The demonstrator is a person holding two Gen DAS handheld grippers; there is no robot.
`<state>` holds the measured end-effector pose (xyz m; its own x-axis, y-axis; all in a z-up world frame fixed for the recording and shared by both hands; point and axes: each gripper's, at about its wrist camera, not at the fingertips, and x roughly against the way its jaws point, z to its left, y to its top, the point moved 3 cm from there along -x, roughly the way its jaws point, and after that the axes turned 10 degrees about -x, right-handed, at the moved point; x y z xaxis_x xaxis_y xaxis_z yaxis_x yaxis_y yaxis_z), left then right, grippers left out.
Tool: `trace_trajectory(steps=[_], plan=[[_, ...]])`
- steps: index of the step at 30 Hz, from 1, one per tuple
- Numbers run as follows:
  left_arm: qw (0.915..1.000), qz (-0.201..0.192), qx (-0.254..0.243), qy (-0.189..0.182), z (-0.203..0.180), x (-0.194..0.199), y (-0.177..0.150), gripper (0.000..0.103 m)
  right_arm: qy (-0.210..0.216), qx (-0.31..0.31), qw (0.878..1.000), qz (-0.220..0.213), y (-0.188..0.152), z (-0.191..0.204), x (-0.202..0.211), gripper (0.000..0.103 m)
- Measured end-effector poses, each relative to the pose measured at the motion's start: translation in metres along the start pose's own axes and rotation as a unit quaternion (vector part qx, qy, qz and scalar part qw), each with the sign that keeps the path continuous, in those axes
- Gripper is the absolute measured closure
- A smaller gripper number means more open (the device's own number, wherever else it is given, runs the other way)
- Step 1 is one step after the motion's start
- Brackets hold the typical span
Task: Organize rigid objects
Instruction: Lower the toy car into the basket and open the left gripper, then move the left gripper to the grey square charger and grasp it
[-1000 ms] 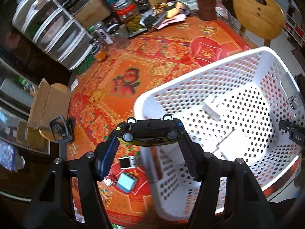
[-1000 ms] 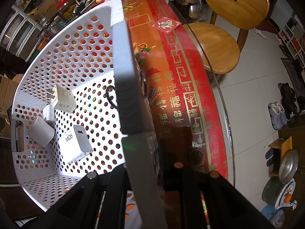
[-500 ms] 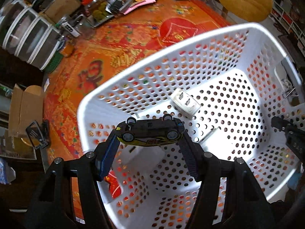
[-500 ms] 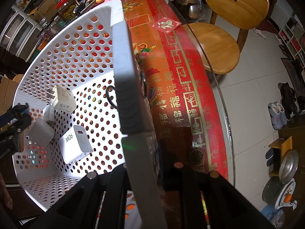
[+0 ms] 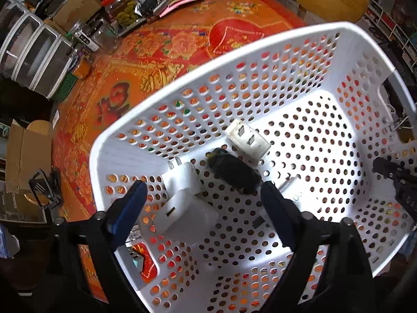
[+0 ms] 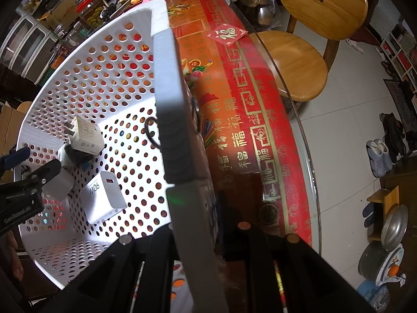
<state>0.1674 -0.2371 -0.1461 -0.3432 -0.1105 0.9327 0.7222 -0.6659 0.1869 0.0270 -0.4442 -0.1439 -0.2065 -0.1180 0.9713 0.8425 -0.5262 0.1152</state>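
A white perforated basket (image 5: 234, 41) stands on the red patterned tablecloth (image 5: 161, 52). A dark toy car (image 5: 232, 170) lies on the basket floor among white chargers (image 5: 247, 140); the right wrist view shows the same car (image 6: 78, 156) beside a flat charger (image 6: 104, 195). My left gripper (image 5: 202, 186) hovers just above the car. Its jaws are opening and nothing is between the blue pads (image 5: 130, 203). My right gripper (image 6: 192, 208) is shut on the basket's rim (image 6: 166, 104), holding that wall from above.
Jars (image 5: 122, 10), a white drawer unit (image 5: 34, 52) and clutter line the far side of the table. A cardboard box (image 5: 23, 156) sits at the left. A wooden chair (image 6: 294, 60) stands beyond the glass table edge (image 6: 307, 156), with tiled floor and shoes to the right.
The left gripper came down into the basket, its jaws spread, and the toy car left them to lie on the basket floor. The right gripper has kept still on the rim.
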Motion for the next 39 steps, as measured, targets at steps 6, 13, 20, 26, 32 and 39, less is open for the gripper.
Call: trace_trajectory(steps=[6,13,20,26,32,39], plan=[[0.9984,-0.037,0.037,-0.022,0.037,0.043,-0.020,0.012,0.001,0.001,1.000,0.002,0.000,0.001,-0.001,0.092],[0.9807,-0.080,0.179,-0.001,0.152,0.081,-0.088,0.001,0.002,0.001,1.000,0.002,-0.001,0.001,-0.001,0.092],[0.9664,0.005,0.248,-0.068,0.201,-0.005,-0.146,0.003,0.002,0.001,1.000,0.002,-0.001,0.001,-0.001,0.092],[0.9668,0.038,0.226,-0.114,0.169,-0.055,-0.159,0.014,0.002,0.002,1.000,0.002,-0.002,0.001,-0.001,0.092],[0.9707,0.063,0.205,-0.109,0.149,-0.080,-0.158,0.019,0.001,0.003,1.000,0.003,-0.003,0.000,-0.002,0.092],[0.9720,0.060,0.202,-0.104,0.146,-0.092,-0.151,0.040,0.001,0.003,1.000,0.003,-0.003,0.000,-0.002,0.092]])
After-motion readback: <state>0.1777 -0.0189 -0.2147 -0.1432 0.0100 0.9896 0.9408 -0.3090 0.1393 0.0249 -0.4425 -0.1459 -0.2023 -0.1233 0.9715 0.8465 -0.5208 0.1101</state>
